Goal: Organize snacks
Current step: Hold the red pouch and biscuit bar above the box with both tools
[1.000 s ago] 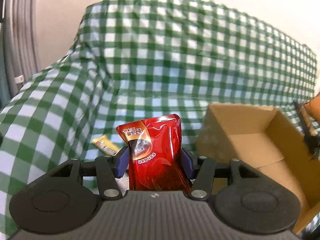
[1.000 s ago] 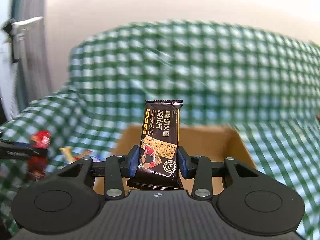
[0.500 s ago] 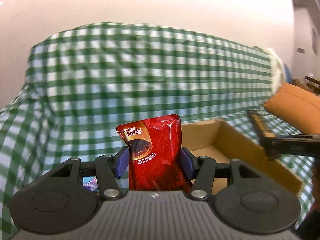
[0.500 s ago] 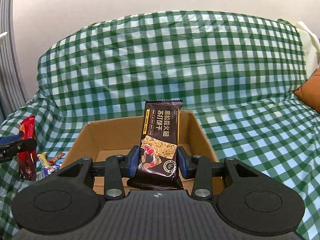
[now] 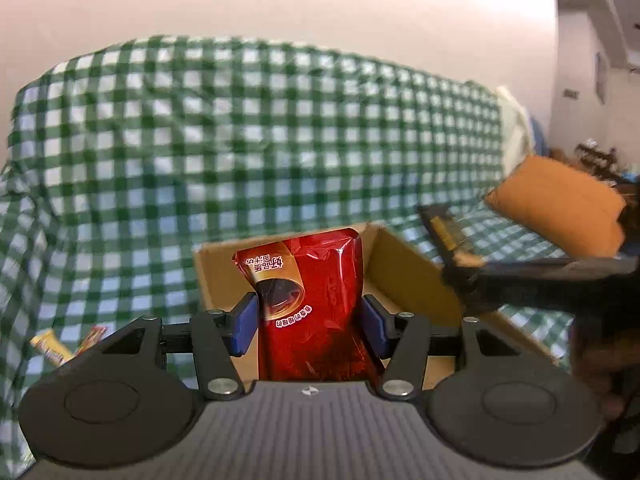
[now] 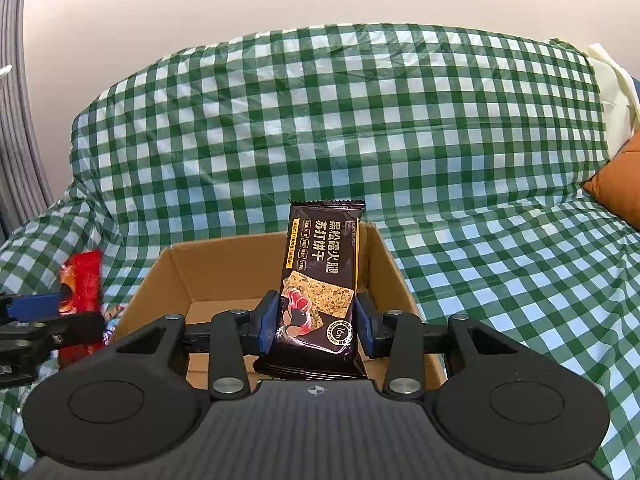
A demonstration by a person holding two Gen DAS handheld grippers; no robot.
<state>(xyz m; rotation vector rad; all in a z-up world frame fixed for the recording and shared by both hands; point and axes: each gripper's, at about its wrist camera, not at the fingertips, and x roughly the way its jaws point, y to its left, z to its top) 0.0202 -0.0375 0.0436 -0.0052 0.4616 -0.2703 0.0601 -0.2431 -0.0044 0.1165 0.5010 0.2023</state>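
Note:
My left gripper [image 5: 310,326] is shut on a red snack pouch [image 5: 310,300], held upright in front of an open cardboard box [image 5: 404,268] on the checked sofa. In the right wrist view my right gripper [image 6: 316,324] is shut on a black cracker packet [image 6: 322,268], also upright, just above the near side of the same cardboard box [image 6: 224,268]. The right gripper with its black packet [image 5: 448,236] shows at the right of the left wrist view. The left gripper with the red pouch [image 6: 82,280] shows at the left edge of the right wrist view.
A green-and-white checked cover [image 6: 360,120] drapes the sofa. Loose small snacks [image 5: 50,346] lie on the seat left of the box. An orange cushion [image 5: 556,200] sits at the right end. The box floor [image 6: 224,308] shows bare cardboard.
The left gripper has swung right with the red pouch, so the box now sits right behind it. The right gripper shifted early with its packet, then held still over the box.

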